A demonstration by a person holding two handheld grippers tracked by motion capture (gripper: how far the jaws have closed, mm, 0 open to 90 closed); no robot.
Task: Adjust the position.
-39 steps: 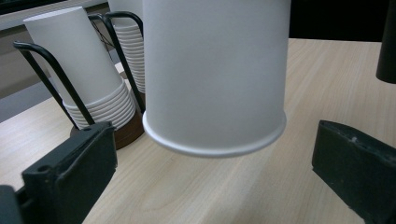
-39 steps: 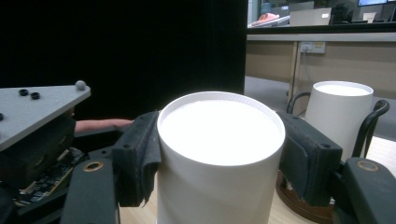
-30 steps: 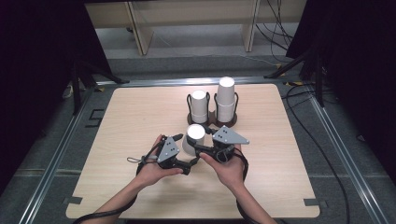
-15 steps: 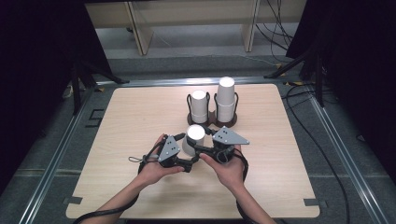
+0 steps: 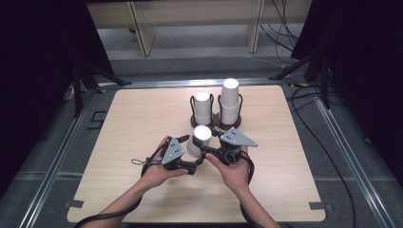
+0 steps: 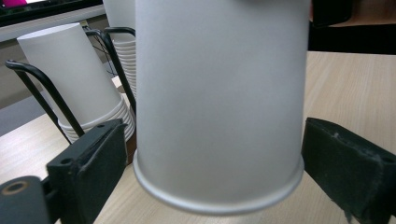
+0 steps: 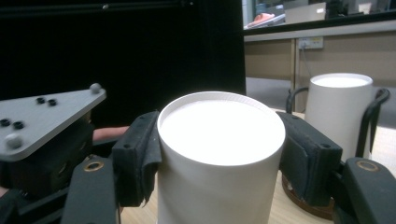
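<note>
A white paper cup hangs upside down above the table between my two grippers. My right gripper is shut on it near the upturned base, and its pads press on both sides of the cup. My left gripper comes in from the left at the cup's open end. Its jaws have just been closing with the cup between them. Their pads now sit against the rolled rim on either side.
Two black wire holders stand on round bases behind the held cup. One holds a shorter cup stack, the other a taller stack. The wooden table has a metal frame around it. Cables run across the floor at the right.
Both hands and the cup keep their places. The left jaws stand a little closer around the cup's rim than a second ago.
</note>
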